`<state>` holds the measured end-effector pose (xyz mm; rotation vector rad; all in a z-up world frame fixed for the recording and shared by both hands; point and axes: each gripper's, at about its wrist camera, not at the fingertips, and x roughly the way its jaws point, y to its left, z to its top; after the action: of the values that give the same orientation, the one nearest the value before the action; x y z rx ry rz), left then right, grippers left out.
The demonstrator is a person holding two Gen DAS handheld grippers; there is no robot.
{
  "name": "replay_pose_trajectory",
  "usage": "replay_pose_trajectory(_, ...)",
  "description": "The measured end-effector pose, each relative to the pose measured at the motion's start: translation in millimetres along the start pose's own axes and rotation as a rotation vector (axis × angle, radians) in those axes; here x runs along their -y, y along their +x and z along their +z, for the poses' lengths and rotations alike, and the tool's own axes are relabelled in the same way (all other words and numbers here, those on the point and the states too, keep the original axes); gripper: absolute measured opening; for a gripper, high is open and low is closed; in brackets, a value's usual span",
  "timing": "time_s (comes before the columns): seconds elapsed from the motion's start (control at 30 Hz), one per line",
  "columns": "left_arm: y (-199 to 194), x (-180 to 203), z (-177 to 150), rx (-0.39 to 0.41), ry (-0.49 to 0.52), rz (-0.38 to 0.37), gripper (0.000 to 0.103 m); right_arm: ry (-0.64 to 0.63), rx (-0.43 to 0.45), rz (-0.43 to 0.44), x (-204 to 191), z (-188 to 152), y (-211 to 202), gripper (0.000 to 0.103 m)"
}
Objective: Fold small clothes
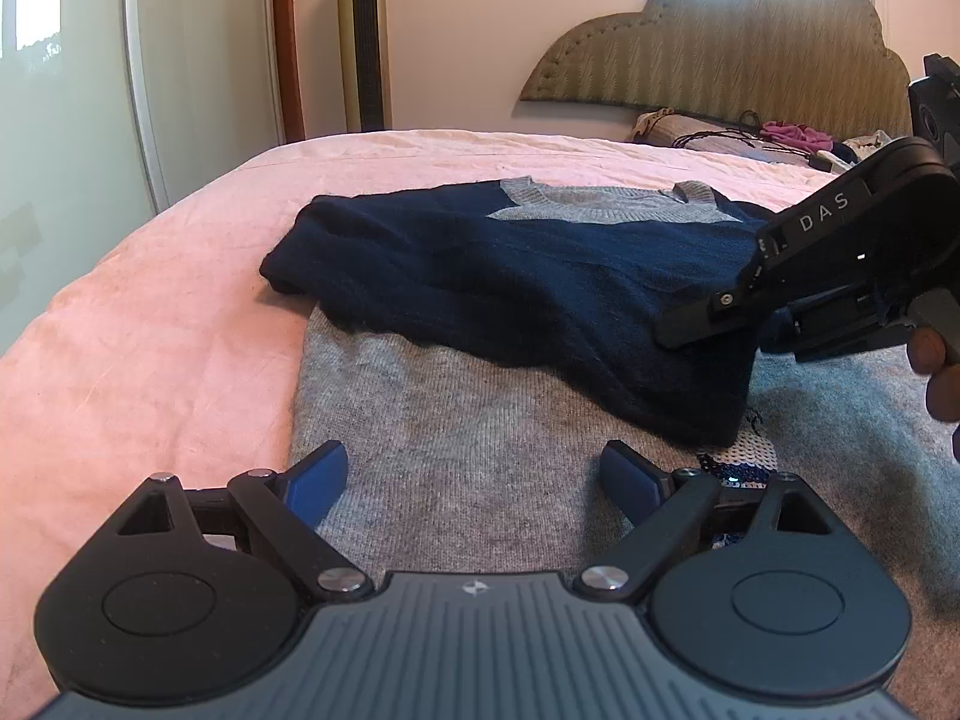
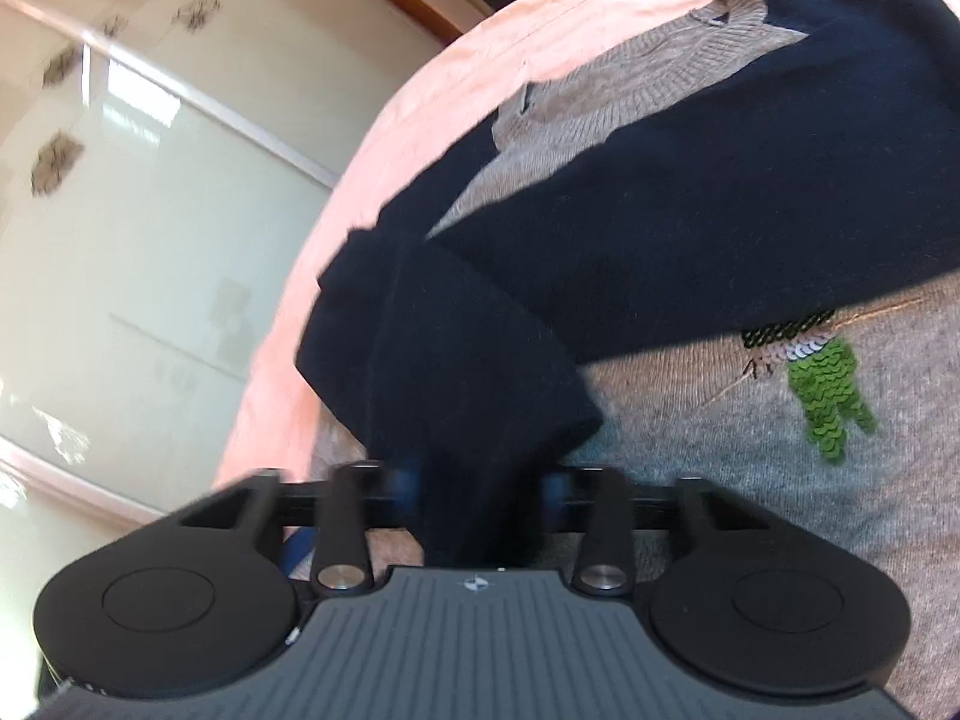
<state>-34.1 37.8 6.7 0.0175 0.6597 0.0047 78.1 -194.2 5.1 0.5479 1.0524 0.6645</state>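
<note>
A grey knitted sweater (image 1: 480, 408) with navy sleeves lies flat on the bed, and its navy sleeves (image 1: 510, 276) are folded across the chest. My left gripper (image 1: 474, 474) hovers open over the grey lower body with nothing between its blue pads. My right gripper (image 1: 690, 330) comes in from the right at the sleeve's end. In the right wrist view the right gripper (image 2: 480, 492) is shut on the cuff end of a navy sleeve (image 2: 468, 372), which runs between its jaws. A green sequin patch (image 2: 828, 396) shows on the grey front (image 2: 720, 480).
The pink bedspread (image 1: 150, 330) spreads to the left and behind the sweater. An upholstered headboard (image 1: 720, 42) and a pile of small items (image 1: 780, 135) stand at the far end. A tower fan (image 1: 363, 36) and a glass door (image 1: 60, 120) lie beyond the bed. A person's fingers (image 1: 930, 360) hold the right gripper.
</note>
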Motion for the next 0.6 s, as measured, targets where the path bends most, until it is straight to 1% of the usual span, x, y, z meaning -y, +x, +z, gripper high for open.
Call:
replay_pose_trajectory(0.03, 0.0, 0.0, 0.0, 0.000, 0.000, 0.000, 0.092, -0.004, 0.009, 0.003, 0.1, 0.9, -2.4, 0.014)
replay_pose_trajectory(0.13, -0.1, 0.0, 0.0, -0.001, -0.001, -0.001, 0.092, -0.053, 0.059, 0.026, -4.5, 7.4, -17.2, 0.012)
replay_pose_trajectory(0.23, -0.6, 0.4, 0.0, 0.000, -0.001, 0.000, 0.092, -0.101, 0.109, 0.039, -8.6, 37.1, -38.4, 0.012)
replay_pose_trajectory(0.3, -0.6, 0.3, 0.0, 0.000, -0.001, 0.000, 0.092, -0.129, 0.128, 0.015, -4.8, 62.5, -52.5, 0.012)
replay_pose_trajectory(0.4, -0.3, 0.2, -0.2, 0.000, -0.003, -0.001, 0.092, -0.131, 0.149, -0.093, 17.0, 97.2, -71.6, 0.012)
replay_pose_trajectory(0.5, 0.1, 0.3, -0.2, -0.001, -0.003, -0.002, 0.092, -0.085, 0.152, -0.212, 53.6, 123.0, -83.6, 0.012)
replay_pose_trajectory(0.6, 1.1, 0.7, -0.1, -0.006, -0.003, -0.003, 0.093, -0.016, 0.142, -0.283, 90.5, 130.2, -84.0, 0.012)
